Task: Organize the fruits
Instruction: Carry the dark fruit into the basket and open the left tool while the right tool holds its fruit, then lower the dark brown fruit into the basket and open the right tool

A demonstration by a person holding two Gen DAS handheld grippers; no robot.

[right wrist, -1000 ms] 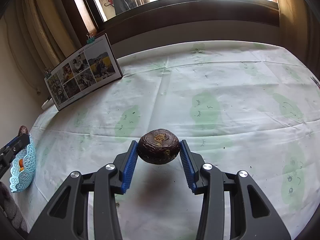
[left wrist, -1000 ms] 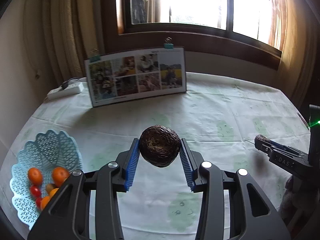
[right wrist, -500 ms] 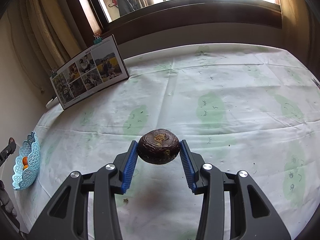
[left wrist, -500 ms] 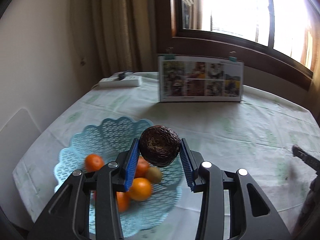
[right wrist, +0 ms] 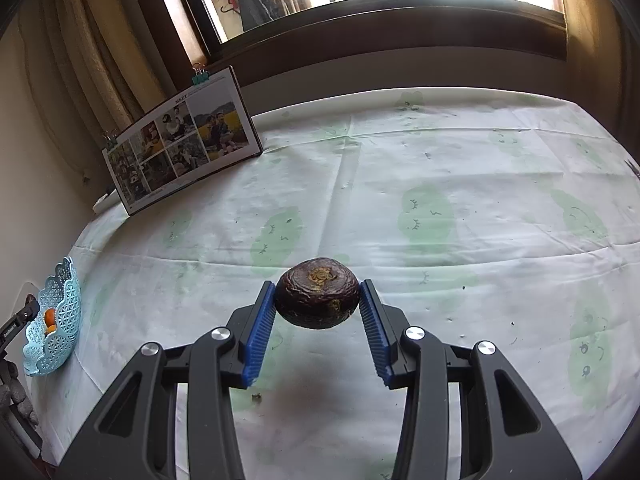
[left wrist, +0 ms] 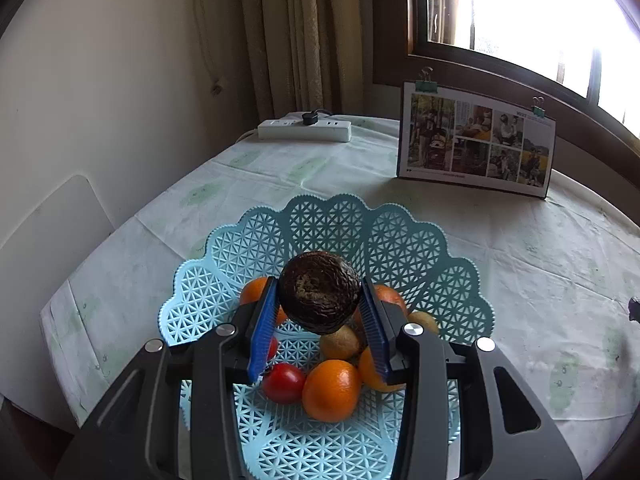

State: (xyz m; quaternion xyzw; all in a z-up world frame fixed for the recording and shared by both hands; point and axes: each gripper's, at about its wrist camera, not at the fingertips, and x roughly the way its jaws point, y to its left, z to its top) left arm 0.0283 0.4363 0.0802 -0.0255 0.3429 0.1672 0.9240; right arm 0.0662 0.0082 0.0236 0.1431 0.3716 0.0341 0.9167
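Note:
My left gripper (left wrist: 318, 294) is shut on a dark wrinkled avocado (left wrist: 318, 292) and holds it right above the light-blue lattice basket (left wrist: 332, 224). Inside the basket lie several oranges (left wrist: 331, 390), a red tomato (left wrist: 284, 382) and a brownish kiwi (left wrist: 339, 342). My right gripper (right wrist: 318, 298) is shut on a second dark avocado (right wrist: 318, 298), held above the tablecloth (right wrist: 440, 184) near the table's middle. In the right wrist view the basket (right wrist: 54, 320) sits far off at the left edge, with the left gripper's tip (right wrist: 20, 318) beside it.
A photo calendar (left wrist: 476, 140) with binder clips stands behind the basket, also seen as the calendar (right wrist: 180, 140) in the right wrist view. A white power strip (left wrist: 304, 130) lies by the curtain. A white chair back (left wrist: 52, 236) stands past the table's left edge.
My left gripper has swung left with its avocado from mid-table to just above the basket. My right gripper has barely shifted, its avocado still gripped.

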